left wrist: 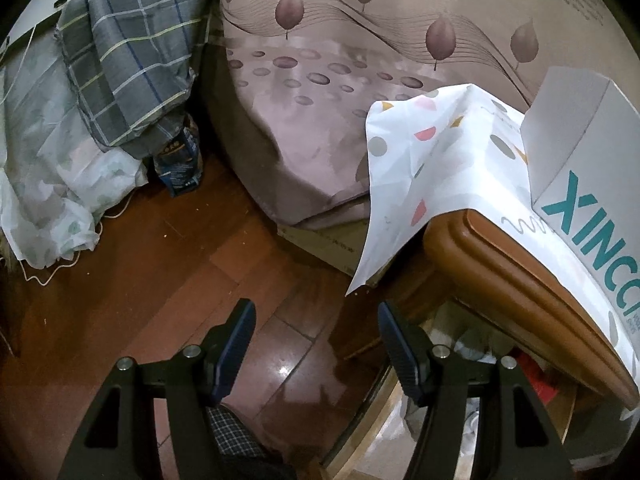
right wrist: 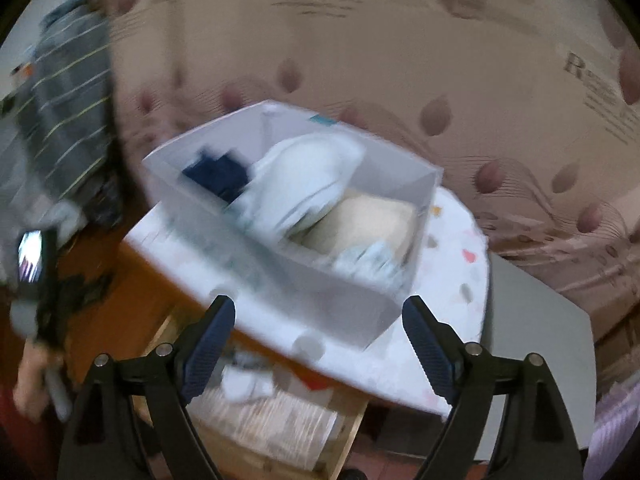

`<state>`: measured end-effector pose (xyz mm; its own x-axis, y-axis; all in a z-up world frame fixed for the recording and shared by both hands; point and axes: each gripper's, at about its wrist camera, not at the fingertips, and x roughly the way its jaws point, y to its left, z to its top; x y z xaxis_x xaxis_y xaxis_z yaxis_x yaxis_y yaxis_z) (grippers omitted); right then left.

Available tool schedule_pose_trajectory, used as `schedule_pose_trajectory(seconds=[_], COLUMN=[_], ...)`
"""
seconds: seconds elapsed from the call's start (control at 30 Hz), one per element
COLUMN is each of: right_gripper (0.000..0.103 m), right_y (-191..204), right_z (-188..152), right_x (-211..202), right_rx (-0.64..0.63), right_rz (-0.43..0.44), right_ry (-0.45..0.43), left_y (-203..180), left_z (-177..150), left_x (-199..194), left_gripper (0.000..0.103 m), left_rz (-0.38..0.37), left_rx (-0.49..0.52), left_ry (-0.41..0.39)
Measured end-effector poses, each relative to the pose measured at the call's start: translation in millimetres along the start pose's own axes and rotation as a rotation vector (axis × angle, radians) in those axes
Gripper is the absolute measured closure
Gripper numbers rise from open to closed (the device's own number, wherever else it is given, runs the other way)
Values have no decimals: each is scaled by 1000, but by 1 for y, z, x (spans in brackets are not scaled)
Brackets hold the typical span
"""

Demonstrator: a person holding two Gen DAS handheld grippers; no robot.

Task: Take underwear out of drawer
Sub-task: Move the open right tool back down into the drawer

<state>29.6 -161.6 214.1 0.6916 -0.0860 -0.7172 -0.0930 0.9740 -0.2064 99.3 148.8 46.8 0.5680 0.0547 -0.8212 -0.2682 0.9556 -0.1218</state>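
Left gripper (left wrist: pixel 316 344): spread, empty, above bare floor (left wrist: pixel 160 280).
Right gripper (right wrist: pixel 320 344): spread, empty.
Drawer (right wrist: pixel 340 436): open under nightstand edge (left wrist: pixel 520 280).
Underwear (right wrist: pixel 304 184): in white box (right wrist: pixel 320 300) on top.

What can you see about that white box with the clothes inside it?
The white box looks like thin card, open at the top, sitting on the patterned cloth over the brown cabinet top. Teal letters show on its side in the left wrist view. Inside lie a dark blue garment, a white one and a beige one. Neither gripper touches it.
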Motion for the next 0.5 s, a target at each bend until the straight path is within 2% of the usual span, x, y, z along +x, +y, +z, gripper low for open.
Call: schedule_pose_trajectory(seconds=[0.17,0.43,0.5], right_gripper=[20,21,25], right_y=[28,75,82], right_z=[-42,-90,-97], right_x=[16,88,104], right_rx=[-81,-244,-274], right_rz=[107,243,263], right_ry=[75,219,245], left_y=[0,1,-3], left_z=[0,1,0], left_x=[2,2,2], left_gripper=[38,38,38], left_rz=[-1,-12,-32], left_rx=[-1,6,36], left_ry=[12,23,32])
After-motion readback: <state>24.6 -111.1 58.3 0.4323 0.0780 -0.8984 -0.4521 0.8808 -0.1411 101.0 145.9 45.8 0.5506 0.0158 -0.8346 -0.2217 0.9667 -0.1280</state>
